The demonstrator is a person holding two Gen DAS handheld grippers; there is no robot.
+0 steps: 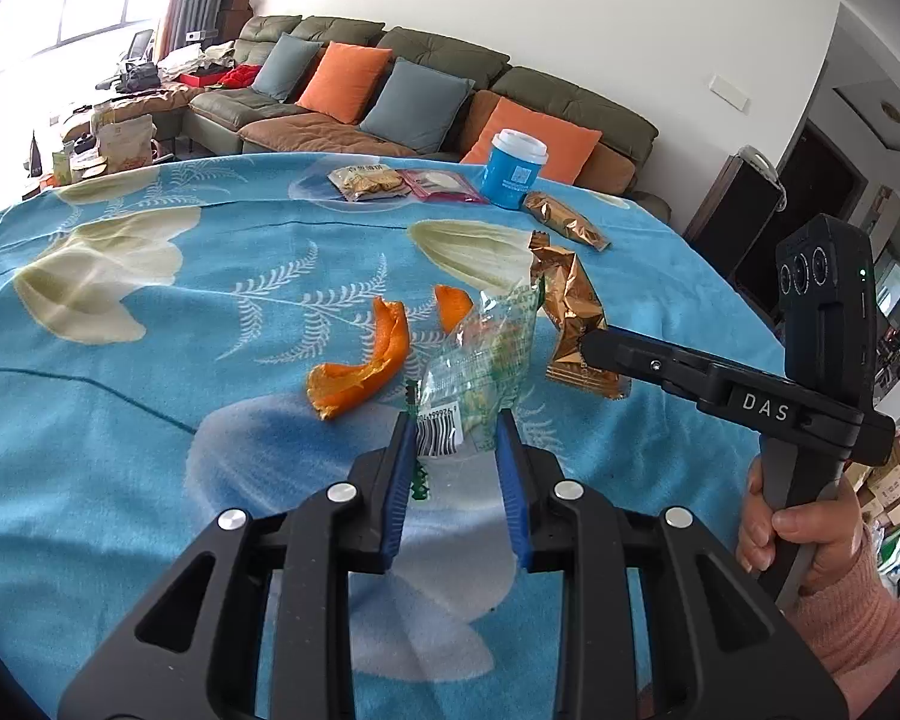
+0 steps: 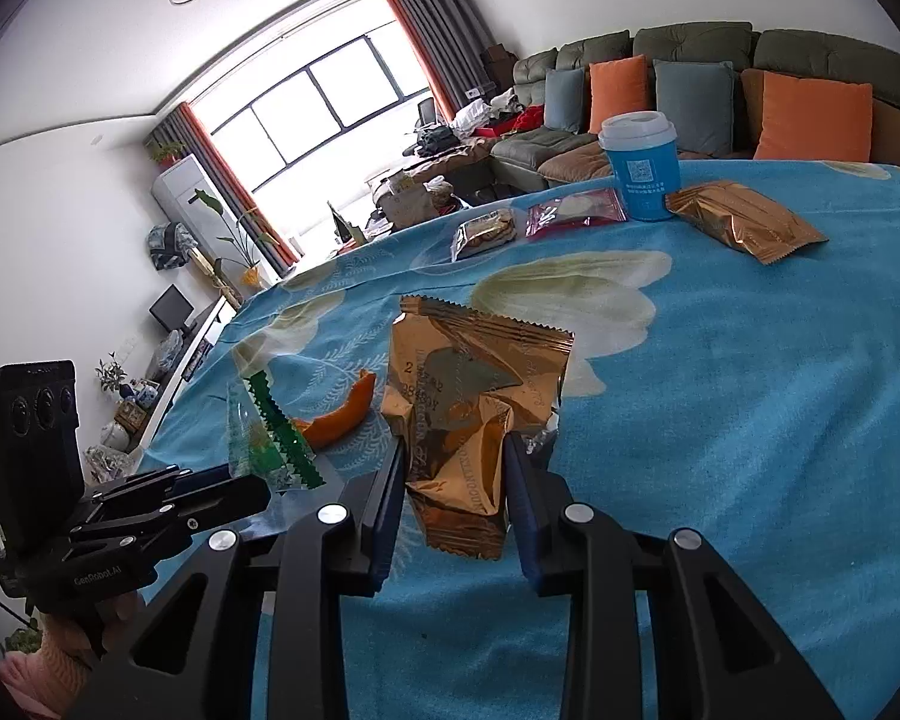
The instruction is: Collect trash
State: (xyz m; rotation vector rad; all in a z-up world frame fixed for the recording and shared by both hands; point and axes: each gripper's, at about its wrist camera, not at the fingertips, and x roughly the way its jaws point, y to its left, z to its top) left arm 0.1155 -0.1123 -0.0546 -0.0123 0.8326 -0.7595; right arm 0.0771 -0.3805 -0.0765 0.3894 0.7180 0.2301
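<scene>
Both grippers were loaded at this moment. The left gripper (image 1: 457,429), low centre of its own view, was closed to a narrow gap on a clear plastic wrapper (image 1: 480,360) with green print and a barcode; the wrapper stood up between the blue pads and appeared lifted off the blue floral cloth (image 1: 120,420). The right gripper (image 2: 455,450), low centre of the right wrist view, was likewise pinched on a crumpled gold foil wrapper (image 2: 468,396), which hung between its jaws, its lower end seemingly clear of the cloth. No bin or bag was visible in either view, so where the trash was to go could not be told. Judged progress: early, two pieces picked, none seen deposited. Left on the cloth: a large orange peel (image 1: 360,366) centre frame in the left view, a smaller peel piece (image 1: 453,306) just above and right of it, a second gold foil packet (image 1: 564,219) upper right, a clear snack pack (image 1: 369,183) and a pink packet (image 1: 444,185) near the top, beside a blue lidded cup (image 1: 513,171). Whether the cup and the full-looking packets counted as trash was uncertain. Next, as judged: carry both wrappers to a receptacle, then return for the peels.
</scene>
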